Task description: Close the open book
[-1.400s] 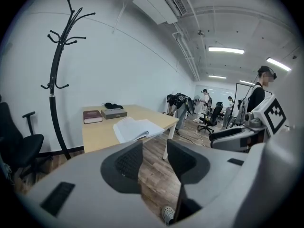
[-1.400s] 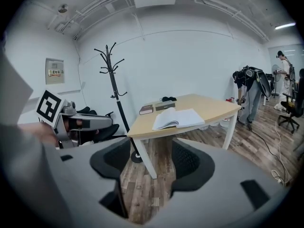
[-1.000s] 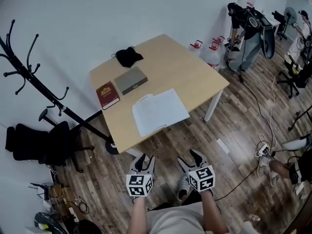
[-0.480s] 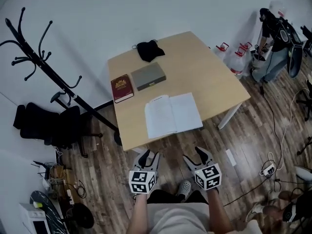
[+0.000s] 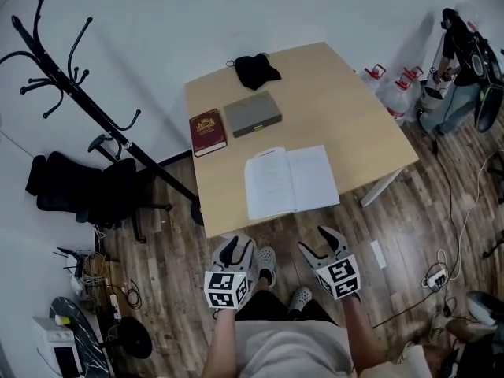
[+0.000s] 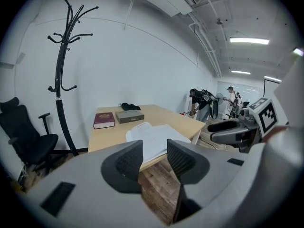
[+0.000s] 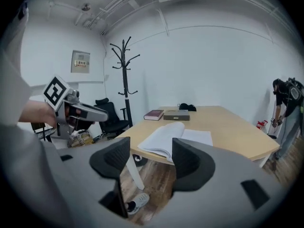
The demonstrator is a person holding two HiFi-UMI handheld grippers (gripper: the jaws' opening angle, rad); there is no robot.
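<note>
Holding the left gripper and the right gripper side by side at lower centre of the head view, over the wooden floor, short of the table and touching nothing. Showing, in each gripper view, jaws standing apart and gripping nothing, with only floor and table edge between them. Looking at the open book lying flat, pages up, at the centre of the frame, close to the table's near edge. Noting above it a red book just beside a grey box, both apart from the open book, and a black cloth near the far edge. Noting also a black coat stand at upper left, an office chair at left, and a person bending at upper right.
</note>
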